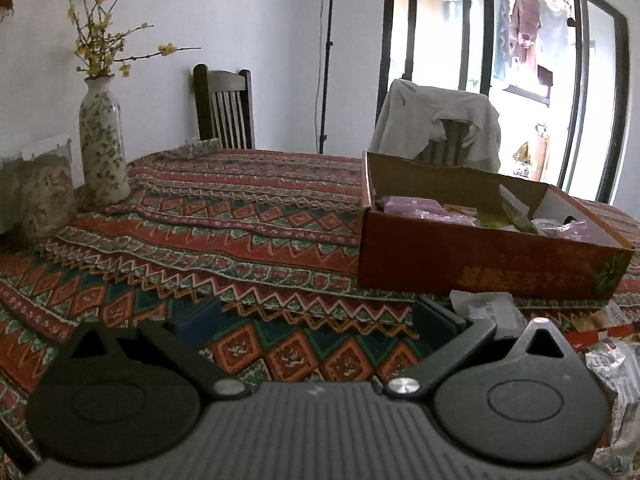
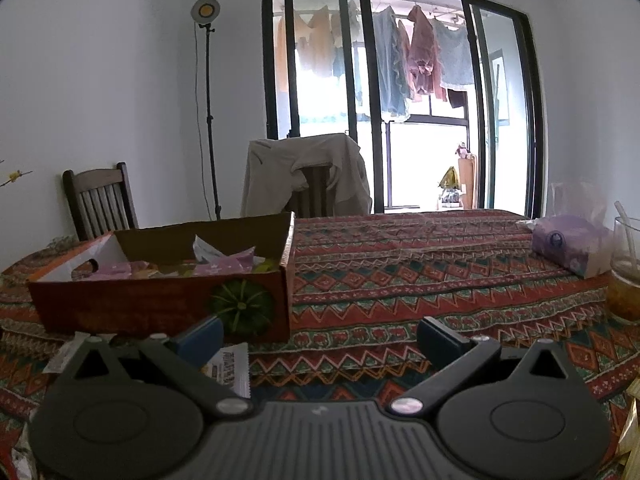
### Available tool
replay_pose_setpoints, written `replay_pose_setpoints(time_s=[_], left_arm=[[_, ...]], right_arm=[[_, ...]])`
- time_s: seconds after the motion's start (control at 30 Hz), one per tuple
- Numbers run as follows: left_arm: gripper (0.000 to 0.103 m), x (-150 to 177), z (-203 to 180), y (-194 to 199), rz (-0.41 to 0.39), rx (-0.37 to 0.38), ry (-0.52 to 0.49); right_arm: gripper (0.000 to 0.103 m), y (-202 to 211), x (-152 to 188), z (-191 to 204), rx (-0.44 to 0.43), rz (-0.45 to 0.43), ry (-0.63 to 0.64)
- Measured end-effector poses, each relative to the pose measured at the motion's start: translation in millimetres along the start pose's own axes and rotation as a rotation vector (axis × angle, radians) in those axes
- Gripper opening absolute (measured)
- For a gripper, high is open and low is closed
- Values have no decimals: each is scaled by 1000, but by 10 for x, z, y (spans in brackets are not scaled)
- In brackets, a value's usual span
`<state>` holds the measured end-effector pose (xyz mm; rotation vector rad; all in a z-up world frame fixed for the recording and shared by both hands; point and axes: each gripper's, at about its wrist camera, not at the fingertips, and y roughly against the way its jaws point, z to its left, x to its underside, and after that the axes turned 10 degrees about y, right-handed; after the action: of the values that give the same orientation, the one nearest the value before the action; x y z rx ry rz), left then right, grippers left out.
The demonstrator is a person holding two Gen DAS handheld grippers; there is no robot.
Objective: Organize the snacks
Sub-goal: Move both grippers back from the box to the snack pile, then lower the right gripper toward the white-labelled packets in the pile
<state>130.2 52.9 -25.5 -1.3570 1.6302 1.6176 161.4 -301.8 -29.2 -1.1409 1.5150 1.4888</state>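
Table (image 1: 248, 216), covered in a red, green and orange zigzag-patterned cloth, fills both views. On it sits the red cardboard box (image 1: 480, 264), open at the top, with a green pumpkin printed on its near wall in the right wrist view; the left wrist camera sees it to the right of centre, the right wrist camera to the left. Inside the box lie snack packets (image 2: 224, 266), mostly purple wrappers with some yellow-green ones, heaped loosely below the rim. Behind the table: a dark wooden chair (image 1: 226, 110) against the wall and a second chair draped with a pale garment (image 2: 308, 172). Floral vase (image 1: 102, 148) with yellow-flowered twigs stands upright at the far left of the table, well apart from the box. At the right end of the table, a purple tissue pack (image 2: 568, 246) lies just beside a glass (image 2: 626, 268) with a straw in it. Left gripper (image 1: 318, 314): held low and roughly level over the cloth, pointing toward the far edge, fingers spread wide with nothing between them; the box's near-left corner lies just ahead of its right finger. A pale snack wrapper (image 1: 486, 306) lies on the cloth in front of the box, partly behind that finger. Right gripper (image 2: 320, 338): same low, level pose, fingers wide apart and empty, aimed past the box's right end. A white snack packet with yellow print (image 2: 232, 366) lies flat on the cloth by its left finger; contact cannot be told.
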Motion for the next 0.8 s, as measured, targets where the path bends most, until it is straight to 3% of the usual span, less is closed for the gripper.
replay_pose_setpoints(time_s=[0.47,0.7,0.8], left_arm=[[103,-22,21,-39,12,37,24],[103,-61,75,-94,47,12,66],[103,-108,60,-22,61,4,61]], right_arm=[[103,-9,2,8,-8,0,-2],[103,-10,-18,58,-13,6,24],[103,70,-103,113,-52,56,16]])
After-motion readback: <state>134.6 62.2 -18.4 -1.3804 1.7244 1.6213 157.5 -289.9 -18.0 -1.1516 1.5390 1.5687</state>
